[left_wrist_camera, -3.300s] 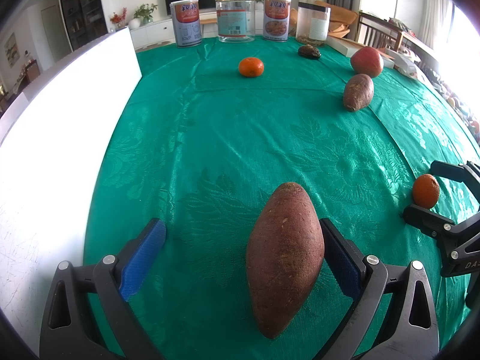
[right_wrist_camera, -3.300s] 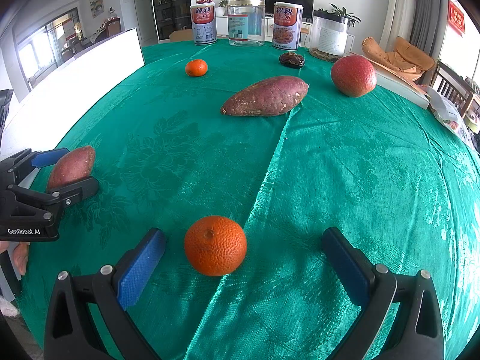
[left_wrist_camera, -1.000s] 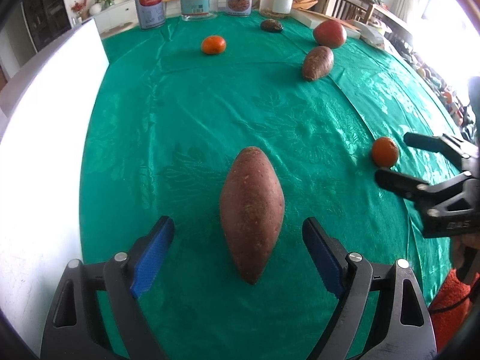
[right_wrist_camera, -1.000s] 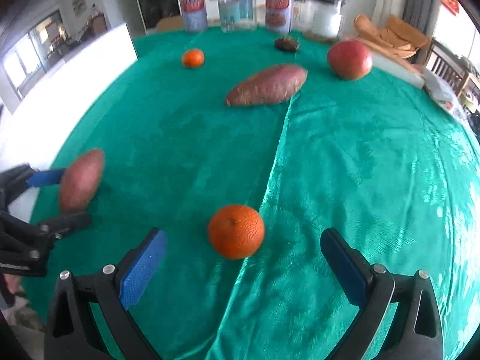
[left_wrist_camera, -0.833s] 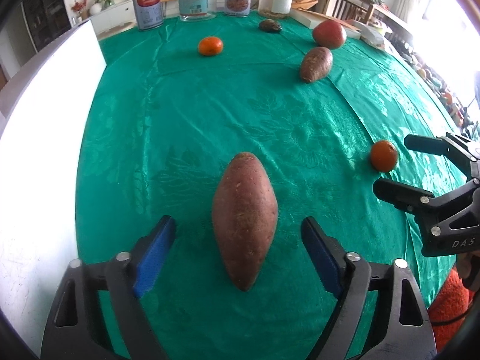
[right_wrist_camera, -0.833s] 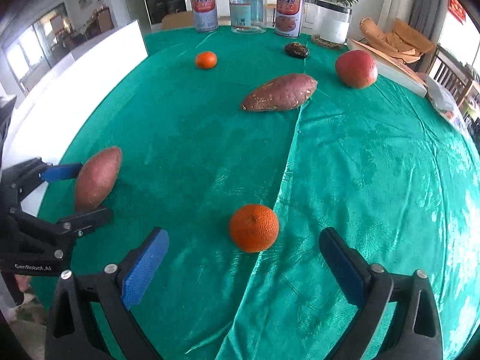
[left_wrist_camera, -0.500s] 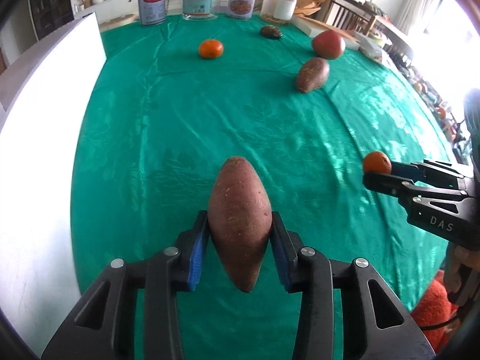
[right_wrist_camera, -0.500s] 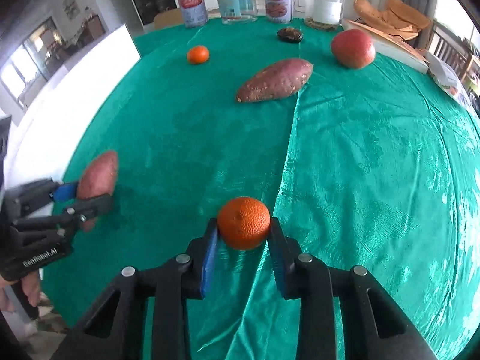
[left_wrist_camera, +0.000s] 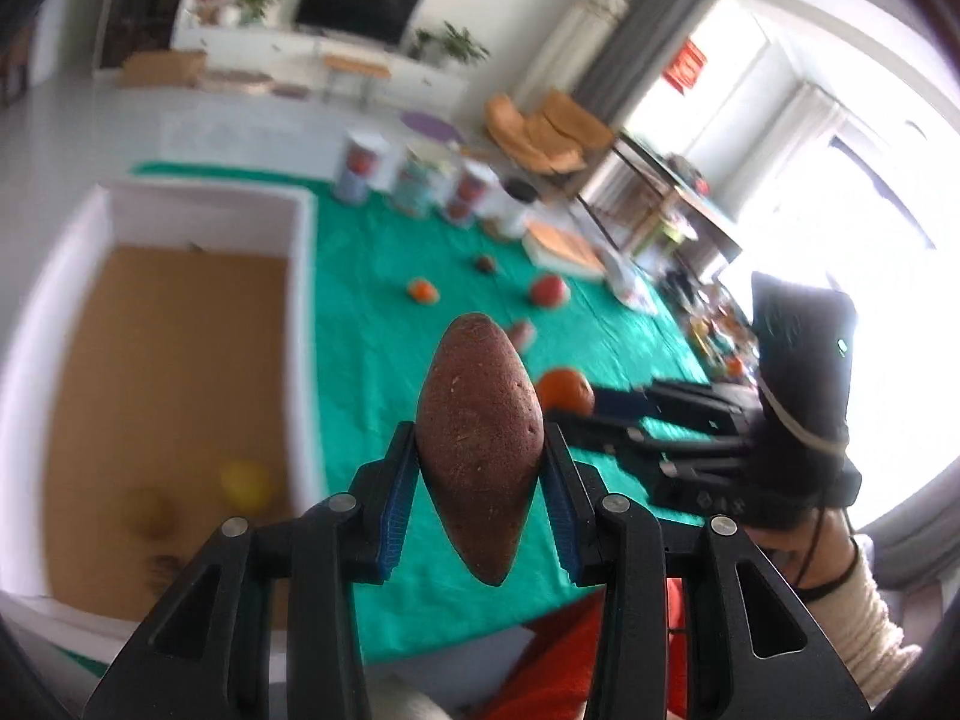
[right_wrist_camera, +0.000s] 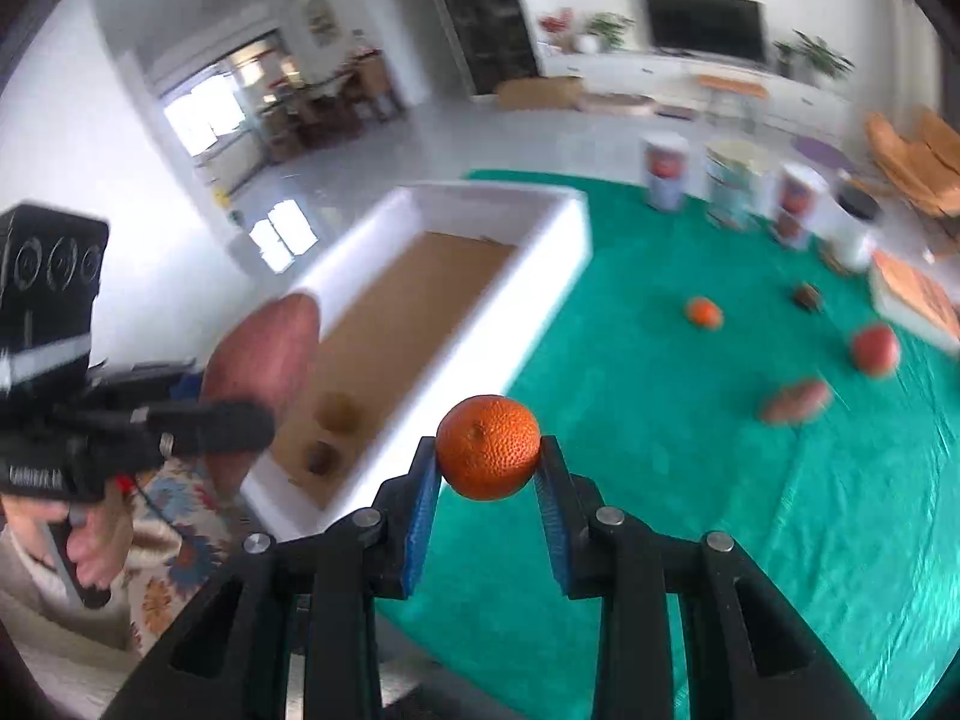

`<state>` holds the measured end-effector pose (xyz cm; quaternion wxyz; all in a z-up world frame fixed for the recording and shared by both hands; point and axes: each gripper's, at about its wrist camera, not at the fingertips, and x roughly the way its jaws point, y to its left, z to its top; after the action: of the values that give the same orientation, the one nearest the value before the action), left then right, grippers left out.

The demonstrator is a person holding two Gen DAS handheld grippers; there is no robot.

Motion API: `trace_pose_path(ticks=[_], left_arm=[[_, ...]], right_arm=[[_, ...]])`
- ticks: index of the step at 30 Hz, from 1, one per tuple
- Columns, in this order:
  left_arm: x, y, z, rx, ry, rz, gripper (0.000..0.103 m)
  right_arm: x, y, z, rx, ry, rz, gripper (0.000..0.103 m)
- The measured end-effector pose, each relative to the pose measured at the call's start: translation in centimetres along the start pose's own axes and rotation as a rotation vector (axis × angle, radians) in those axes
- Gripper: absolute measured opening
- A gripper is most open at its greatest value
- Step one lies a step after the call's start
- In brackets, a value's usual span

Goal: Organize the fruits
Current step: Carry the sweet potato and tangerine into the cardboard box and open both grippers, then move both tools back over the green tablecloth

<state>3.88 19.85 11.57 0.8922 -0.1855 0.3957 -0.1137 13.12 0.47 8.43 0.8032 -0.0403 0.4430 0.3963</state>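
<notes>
Grippers both loaded: our left gripper [left_wrist_camera: 480, 468] clamps sweet potato [left_wrist_camera: 480, 438], right gripper [right_wrist_camera: 487, 474] clamps orange [right_wrist_camera: 487, 447], above green tablecloth [right_wrist_camera: 690, 450] beside white box [right_wrist_camera: 528, 306].

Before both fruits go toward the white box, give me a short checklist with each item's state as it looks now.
1. Left hand-held gripper clamped on the sweet potato: ok.
2. Right hand-held gripper clamped on the orange: ok.
3. Both items lifted clear of the green tablecloth: ok.
4. White box open on top, brown floor with free room: ok.
5. What already lies in the box: cannot tell, too blurred.
6. Grip firm enough for the carry: cannot tell.
</notes>
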Motion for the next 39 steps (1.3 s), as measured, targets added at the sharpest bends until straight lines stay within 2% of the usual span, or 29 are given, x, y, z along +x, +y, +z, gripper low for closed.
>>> trace_pose_path(ticks=[3, 6, 8, 11, 14, 17, 20, 22, 24, 26, 31, 32, 35, 37, 39], left_arm=[[-1.1, 4.1, 1.7, 0.002, -0.033, 0.181, 0.041], [1.9, 10.2, 2.1, -0.068, 0.038, 0.313, 0.041], [4.6, 14.3, 1.4, -0.128, 0.099, 0.364, 0.041], [8.0, 19.7, -0.1, -0.215, 0.196, 0.399, 0.041], [10.3, 23.0, -1.3, -0.269, 0.249, 0.441, 0.041], [11.3, 25.0, -2.0, -0.309, 0.267, 0.480, 0.041], [11.1, 24.7, -2.0, -0.305, 0.256, 0.506, 0.046], [10.7, 24.1, -1.8, -0.284, 0.229, 0.517, 0.072], [9.9, 23.1, -1.4, -0.269, 0.193, 0.531, 0.079], [8.4, 21.0, -0.4, -0.237, 0.133, 0.527, 0.079], [5.2, 13.9, 2.0, -0.096, -0.038, 0.491, 0.087], [5.0, 12.0, 2.1, -0.057, -0.066, 0.476, 0.087], [6.0, 6.8, 1.5, 0.032, -0.104, 0.398, 0.088], [7.6, 3.3, 0.3, 0.082, -0.097, 0.329, 0.088], [9.7, 0.3, -0.8, 0.119, -0.078, 0.268, 0.088]], right_arm=[[2.2, 4.5, 3.1, -0.073, 0.009, 0.047, 0.032], [7.1, 7.2, 5.6, -0.094, 0.063, 0.061, 0.032], [11.5, 8.7, 6.5, -0.099, 0.124, 0.050, 0.032], [18.2, 10.5, 7.0, -0.092, 0.228, 0.025, 0.032], [23.8, 11.4, 6.4, -0.096, 0.312, -0.028, 0.032], [27.4, 12.8, 5.8, -0.132, 0.369, -0.089, 0.034], [28.4, 13.4, 5.6, -0.124, 0.364, -0.088, 0.038], [27.9, 13.3, 5.7, -0.109, 0.335, -0.069, 0.041], [26.4, 12.6, 6.0, -0.101, 0.301, -0.059, 0.044], [24.1, 12.3, 6.6, -0.095, 0.250, -0.048, 0.047], [16.2, 9.9, 7.0, -0.102, 0.062, -0.069, 0.073], [14.5, 9.1, 6.7, -0.105, 0.023, -0.090, 0.075], [9.6, 5.7, 4.5, -0.092, -0.069, -0.171, 0.081], [7.2, 2.8, 2.2, -0.065, -0.120, -0.243, 0.088], [4.7, -0.7, -0.7, -0.007, -0.163, -0.324, 0.089]])
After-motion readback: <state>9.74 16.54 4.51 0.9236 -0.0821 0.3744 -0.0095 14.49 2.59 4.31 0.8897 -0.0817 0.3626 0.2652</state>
